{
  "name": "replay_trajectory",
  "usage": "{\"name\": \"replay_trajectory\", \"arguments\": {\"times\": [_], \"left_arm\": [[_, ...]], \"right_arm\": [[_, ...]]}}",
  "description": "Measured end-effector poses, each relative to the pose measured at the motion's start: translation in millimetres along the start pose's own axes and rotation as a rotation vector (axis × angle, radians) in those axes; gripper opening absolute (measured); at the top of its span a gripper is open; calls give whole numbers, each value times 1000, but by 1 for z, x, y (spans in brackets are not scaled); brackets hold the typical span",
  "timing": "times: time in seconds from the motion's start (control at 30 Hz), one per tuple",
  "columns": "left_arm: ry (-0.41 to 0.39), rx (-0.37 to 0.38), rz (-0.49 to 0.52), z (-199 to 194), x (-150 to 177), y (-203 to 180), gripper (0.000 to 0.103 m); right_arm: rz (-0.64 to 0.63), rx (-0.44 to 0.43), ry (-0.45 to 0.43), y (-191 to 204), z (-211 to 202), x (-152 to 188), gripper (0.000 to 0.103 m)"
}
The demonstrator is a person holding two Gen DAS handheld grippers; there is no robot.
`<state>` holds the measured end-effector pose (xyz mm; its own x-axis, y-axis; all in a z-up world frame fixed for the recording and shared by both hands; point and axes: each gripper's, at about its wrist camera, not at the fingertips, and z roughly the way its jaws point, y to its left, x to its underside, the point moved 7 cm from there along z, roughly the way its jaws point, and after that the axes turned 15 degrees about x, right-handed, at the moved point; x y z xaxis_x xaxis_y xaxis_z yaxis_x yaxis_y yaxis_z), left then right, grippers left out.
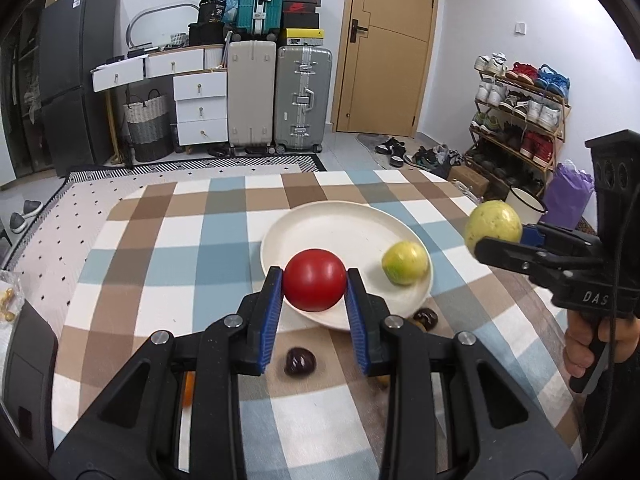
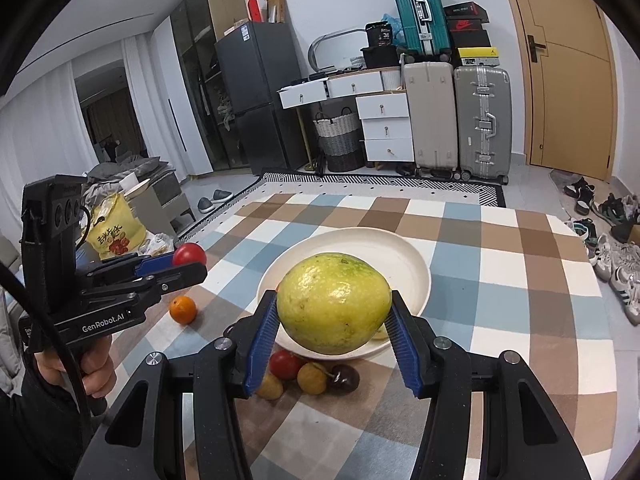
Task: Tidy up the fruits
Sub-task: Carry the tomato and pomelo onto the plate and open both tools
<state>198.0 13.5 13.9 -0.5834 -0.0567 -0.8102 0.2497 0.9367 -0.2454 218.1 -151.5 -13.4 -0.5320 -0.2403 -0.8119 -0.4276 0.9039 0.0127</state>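
My left gripper (image 1: 315, 286) is shut on a red tomato (image 1: 315, 285) and holds it above the near rim of the cream plate (image 1: 332, 220). A yellow-green fruit (image 1: 405, 262) lies on the plate's right side. My right gripper (image 2: 334, 312) is shut on a big yellow-green fruit (image 2: 334, 308), held above the plate's (image 2: 400, 256) near edge; it also shows in the left wrist view (image 1: 493, 227). The left gripper with the tomato (image 2: 189, 255) shows at the left of the right wrist view.
Loose fruit lies on the checked tablecloth (image 2: 520, 280) in front of the plate: dark cherries (image 1: 300, 361) (image 2: 344, 378), a small red tomato (image 2: 285, 364), yellow loquats (image 2: 312, 378) and an orange (image 2: 183, 309). Suitcases, drawers and a shoe rack stand beyond the table.
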Motion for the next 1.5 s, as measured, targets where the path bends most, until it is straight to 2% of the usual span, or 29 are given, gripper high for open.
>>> {"name": "replay_trajectory", "arguments": {"times": [0.3,0.83,1.5], "left_arm": [[12,10,-5,29,-10,4,28],[57,26,2,98,-8,10,28],[94,6,14,133,-9,21,28]], "right_arm": [[22,21,5,-3,14,-13,54],[30,44,57,-10,76,-13,54],[61,72,92,-21,114,-13,54]]}}
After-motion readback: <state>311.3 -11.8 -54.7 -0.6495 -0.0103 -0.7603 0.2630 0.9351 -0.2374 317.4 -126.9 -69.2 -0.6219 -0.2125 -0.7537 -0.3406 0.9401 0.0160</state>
